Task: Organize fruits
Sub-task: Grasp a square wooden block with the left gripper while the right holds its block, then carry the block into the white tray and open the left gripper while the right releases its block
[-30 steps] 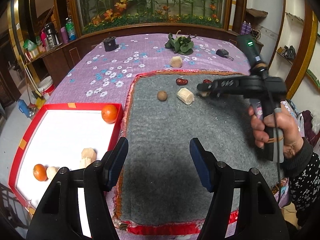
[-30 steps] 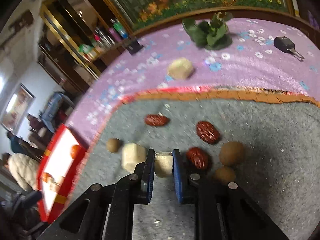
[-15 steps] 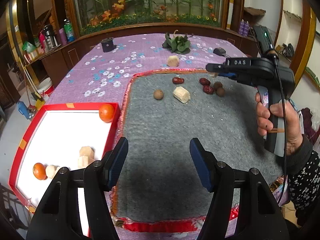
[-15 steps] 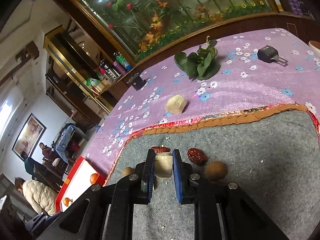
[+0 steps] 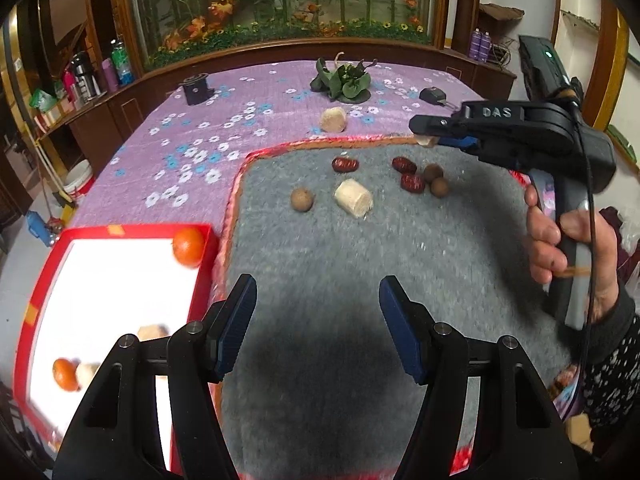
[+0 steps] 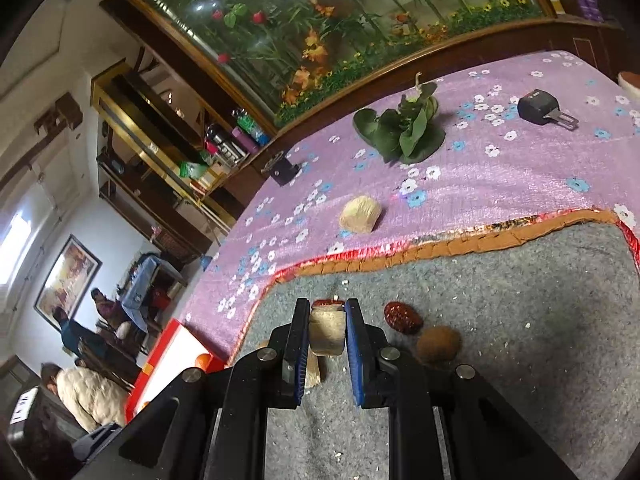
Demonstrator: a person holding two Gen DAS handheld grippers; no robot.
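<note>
Left wrist view: the left gripper [image 5: 318, 324] is held w/ jaws spread wide, nothing between them, above the grey felt mat [image 5: 360, 264]. The red-rimmed white tray [image 5: 120, 280] is seen at left w/ a round orange fruit [image 5: 188, 246] in its far corner. The right gripper [image 5: 425, 136] is seen raised above the mat's far edge, w/ a pale cut chunk at its tip.

Right wrist view: the pale cylindrical cane piece [image 6: 327, 332] is clamped between the blue pads [image 6: 353, 344], off the mat. A wrinkled red date [image 6: 402, 317] & a brown round longan [image 6: 438, 345] are seen just right of it.
</note>
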